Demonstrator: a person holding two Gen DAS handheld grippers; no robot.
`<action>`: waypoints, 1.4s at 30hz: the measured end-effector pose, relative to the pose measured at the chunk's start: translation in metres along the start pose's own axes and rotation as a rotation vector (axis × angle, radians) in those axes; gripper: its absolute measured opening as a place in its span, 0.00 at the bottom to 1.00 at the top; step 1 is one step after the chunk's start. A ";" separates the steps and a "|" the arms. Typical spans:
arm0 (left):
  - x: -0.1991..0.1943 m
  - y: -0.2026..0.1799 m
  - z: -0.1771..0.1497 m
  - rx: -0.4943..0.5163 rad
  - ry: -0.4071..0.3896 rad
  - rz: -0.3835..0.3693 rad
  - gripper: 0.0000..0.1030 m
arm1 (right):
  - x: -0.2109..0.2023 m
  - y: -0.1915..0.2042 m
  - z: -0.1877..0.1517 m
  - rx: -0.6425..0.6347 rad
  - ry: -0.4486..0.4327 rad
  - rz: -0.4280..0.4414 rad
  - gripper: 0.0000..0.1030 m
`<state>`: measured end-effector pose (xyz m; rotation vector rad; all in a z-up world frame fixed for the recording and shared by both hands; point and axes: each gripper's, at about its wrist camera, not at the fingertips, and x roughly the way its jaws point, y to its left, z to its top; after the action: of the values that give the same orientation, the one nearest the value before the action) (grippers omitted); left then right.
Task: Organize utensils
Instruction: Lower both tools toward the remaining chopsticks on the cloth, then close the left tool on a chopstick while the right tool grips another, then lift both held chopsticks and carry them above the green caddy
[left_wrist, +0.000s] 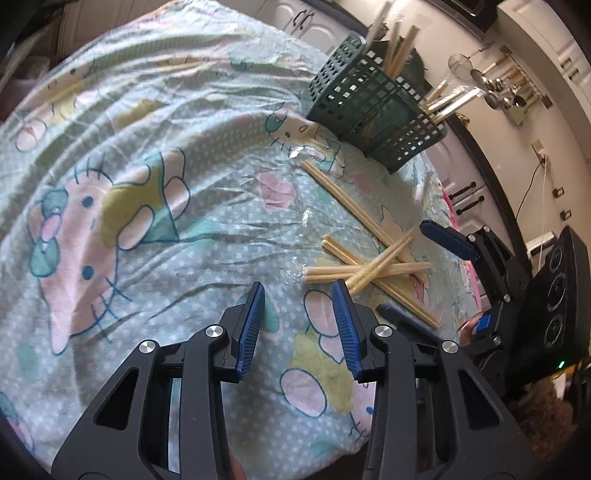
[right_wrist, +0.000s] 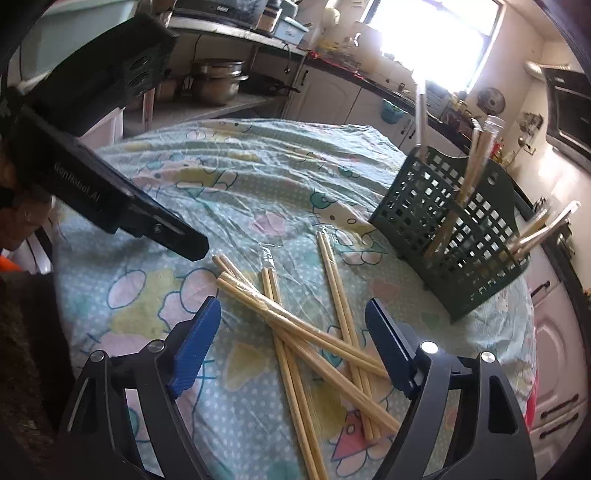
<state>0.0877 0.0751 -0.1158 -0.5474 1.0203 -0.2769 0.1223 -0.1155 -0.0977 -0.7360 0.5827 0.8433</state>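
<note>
Lying crossed on the cartoon-print cloth (right_wrist: 258, 177) that covers the surface, several pairs of wooden chopsticks (right_wrist: 314, 332) are seen in a loose pile, some in clear wrappers. One pair (left_wrist: 343, 199) is set a little apart from the heap, nearer the dark green perforated holder (right_wrist: 454, 236), which stands upright toward the far right edge of the surface. More wrapped chopsticks (right_wrist: 476, 155) are held in its compartments, leaning outward. The right claw (right_wrist: 295, 317) is seen above the pile with its blue pads wide apart; the crossed sticks are framed between the pads but are not pressed by them. The left claw (left_wrist: 299, 291) is shown just beside the near end of the pile, its pads partly drawn in yet still apart, with only cloth between them; the tip of one stick lies close to its right pad, and whether it is touched cannot be told. In the right wrist view the left claw's black body is seen at the upper left, pointing down toward the pile. Kitchen cabinets (right_wrist: 332, 96) and metal pots (right_wrist: 218, 79) are visible behind the surface.
</note>
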 end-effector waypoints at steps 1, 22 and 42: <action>0.001 0.002 0.002 -0.012 0.001 -0.009 0.30 | 0.003 0.002 0.000 -0.017 0.001 -0.002 0.75; 0.016 0.009 0.017 -0.042 0.031 -0.061 0.06 | 0.018 0.015 0.006 -0.195 -0.042 0.039 0.19; -0.029 -0.041 0.032 0.058 -0.106 -0.130 0.03 | -0.057 -0.064 0.009 0.071 -0.242 -0.198 0.10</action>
<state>0.1022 0.0641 -0.0590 -0.5705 0.8732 -0.3873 0.1456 -0.1627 -0.0298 -0.6048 0.3157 0.7113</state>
